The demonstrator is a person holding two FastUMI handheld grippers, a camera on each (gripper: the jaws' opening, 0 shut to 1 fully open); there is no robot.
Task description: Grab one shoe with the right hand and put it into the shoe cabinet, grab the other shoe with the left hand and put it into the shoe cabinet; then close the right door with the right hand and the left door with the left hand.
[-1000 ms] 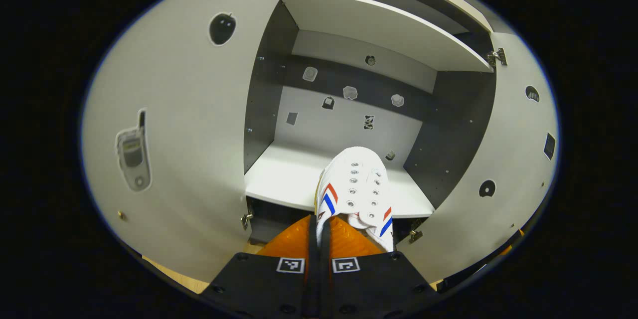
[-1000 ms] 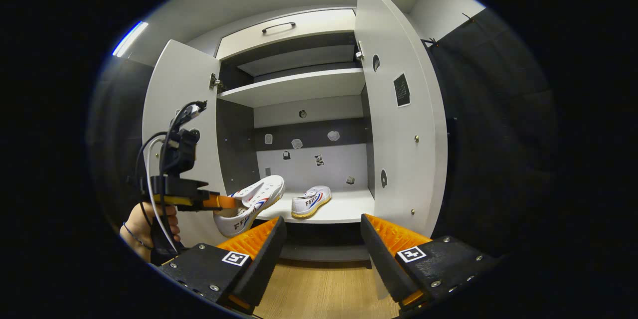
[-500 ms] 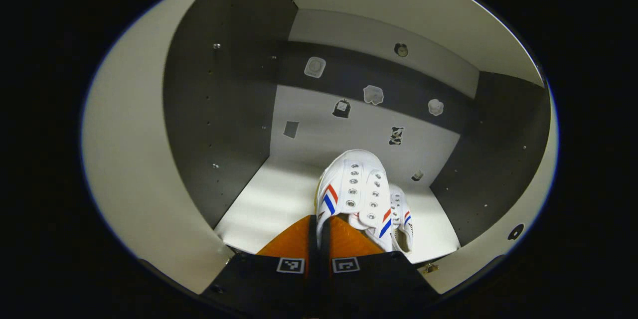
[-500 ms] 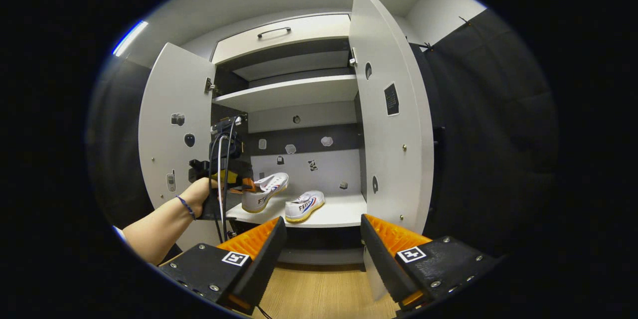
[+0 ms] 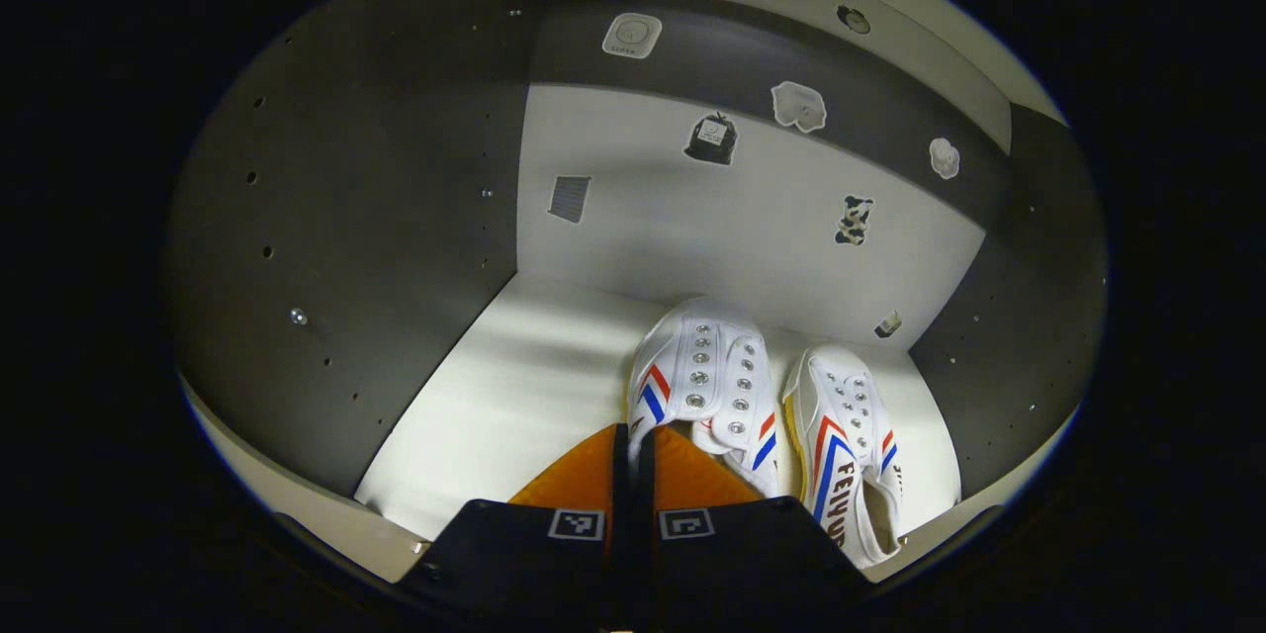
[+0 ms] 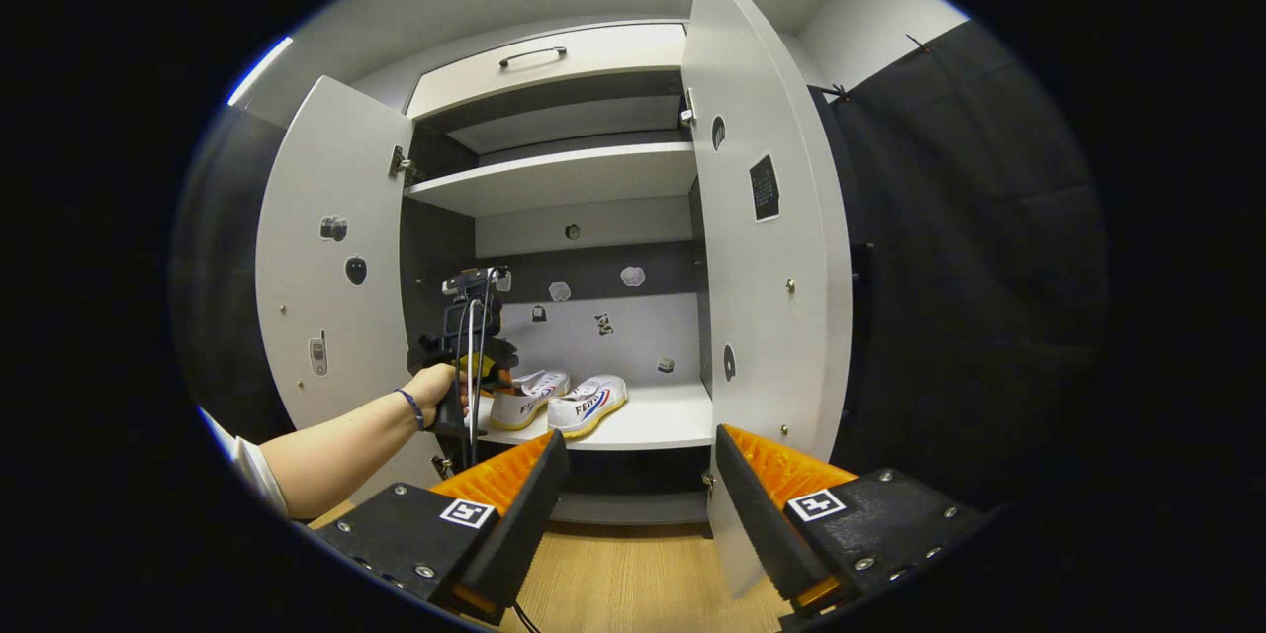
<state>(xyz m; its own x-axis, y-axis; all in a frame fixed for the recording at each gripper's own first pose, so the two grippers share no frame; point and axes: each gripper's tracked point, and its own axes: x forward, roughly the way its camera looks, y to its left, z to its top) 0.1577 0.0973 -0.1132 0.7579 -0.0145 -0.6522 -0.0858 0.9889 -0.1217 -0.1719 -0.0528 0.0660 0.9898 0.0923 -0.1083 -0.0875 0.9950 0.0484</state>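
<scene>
Since a second ago, your left gripper [image 5: 633, 445] has carried its shoe [image 5: 704, 381] from the doorway deep into the shoe cabinet [image 6: 554, 178], low in the centre of the left gripper view. Its fingers are pressed together on the shoe's heel, just beside the other shoe [image 5: 846, 445], which already rests on the shelf [image 5: 514, 386] at lower right. Releasing and both doors remain: the left door [image 6: 331, 307] and right door [image 6: 767, 267] stand open. Your right gripper [image 6: 638, 495] hangs spread and empty at the bottom of the right gripper view.
</scene>
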